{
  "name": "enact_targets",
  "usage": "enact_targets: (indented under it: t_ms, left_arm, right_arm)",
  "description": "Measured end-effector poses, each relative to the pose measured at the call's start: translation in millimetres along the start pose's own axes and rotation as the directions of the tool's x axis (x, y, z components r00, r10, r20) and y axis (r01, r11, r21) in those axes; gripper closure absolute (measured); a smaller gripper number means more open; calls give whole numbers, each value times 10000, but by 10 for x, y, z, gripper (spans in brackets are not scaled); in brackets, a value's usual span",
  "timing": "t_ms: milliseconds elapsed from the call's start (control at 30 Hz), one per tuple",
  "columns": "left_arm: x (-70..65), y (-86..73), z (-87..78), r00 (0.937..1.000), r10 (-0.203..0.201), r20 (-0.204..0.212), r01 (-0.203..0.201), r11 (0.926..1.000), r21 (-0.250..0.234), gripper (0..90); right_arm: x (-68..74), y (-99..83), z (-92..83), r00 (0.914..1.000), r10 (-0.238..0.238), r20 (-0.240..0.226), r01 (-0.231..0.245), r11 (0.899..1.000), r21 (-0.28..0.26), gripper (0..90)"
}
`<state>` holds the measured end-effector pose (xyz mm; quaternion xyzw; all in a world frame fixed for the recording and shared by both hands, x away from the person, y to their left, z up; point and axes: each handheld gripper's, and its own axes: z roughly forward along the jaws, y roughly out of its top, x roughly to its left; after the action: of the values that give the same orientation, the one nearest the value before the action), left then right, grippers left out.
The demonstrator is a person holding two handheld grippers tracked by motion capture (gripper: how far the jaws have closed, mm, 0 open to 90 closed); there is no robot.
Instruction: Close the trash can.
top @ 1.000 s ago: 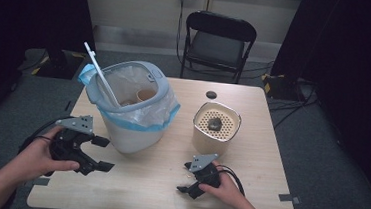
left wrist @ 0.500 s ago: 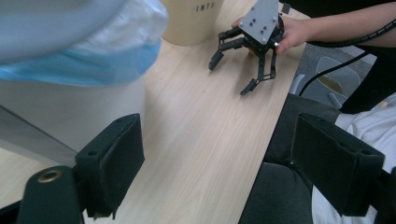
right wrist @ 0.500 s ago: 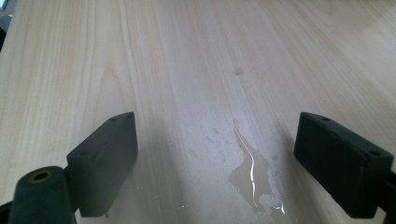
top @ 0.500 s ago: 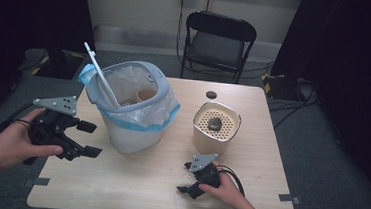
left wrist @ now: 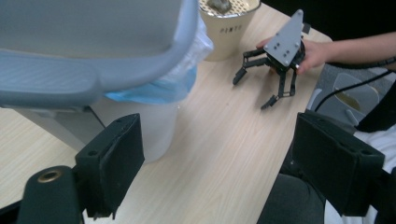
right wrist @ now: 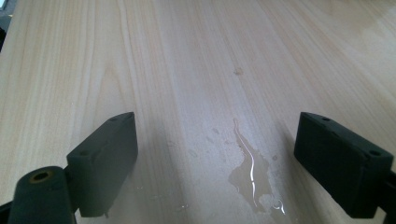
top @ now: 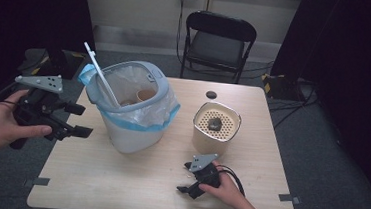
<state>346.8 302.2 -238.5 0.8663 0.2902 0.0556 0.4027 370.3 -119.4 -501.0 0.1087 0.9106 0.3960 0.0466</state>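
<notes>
Left gripper (top: 74,120) has risen beside bin (top: 133,105), jaws apart, empty; right gripper (top: 192,177) apart over spill (right wrist: 252,172); swinging risks toppling bin

Bin (top: 132,115) left on table (top: 117,179), canister (top: 215,129) right — chair (top: 218,42) behind

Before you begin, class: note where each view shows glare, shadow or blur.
Right gripper view: glare on a small puddle on the table. Left gripper view: the bin rim looms near and soft. High view: even light on the table, dark surroundings.
</notes>
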Motion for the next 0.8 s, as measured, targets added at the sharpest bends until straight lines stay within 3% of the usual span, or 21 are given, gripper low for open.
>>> enact_targets:
  t_ms: [367,600,800]
  left_arm:
    - [61,222,-2,9998,117,-175,-119,9999,-105,164]
    - [50,353,10,9981,452,-409,-458,9988,-148,164]
    - [65,427,47,9982,475,-364,-487,9982,-344,164]
  right_arm:
    - [-1,0,0,10000,-12,-1,12,10000,-5,130]
    - [0,0,-1,10000,-8,-5,8,10000,2,130]
    - [0,0,-1,10000,-3,-5,3,10000,5,130]
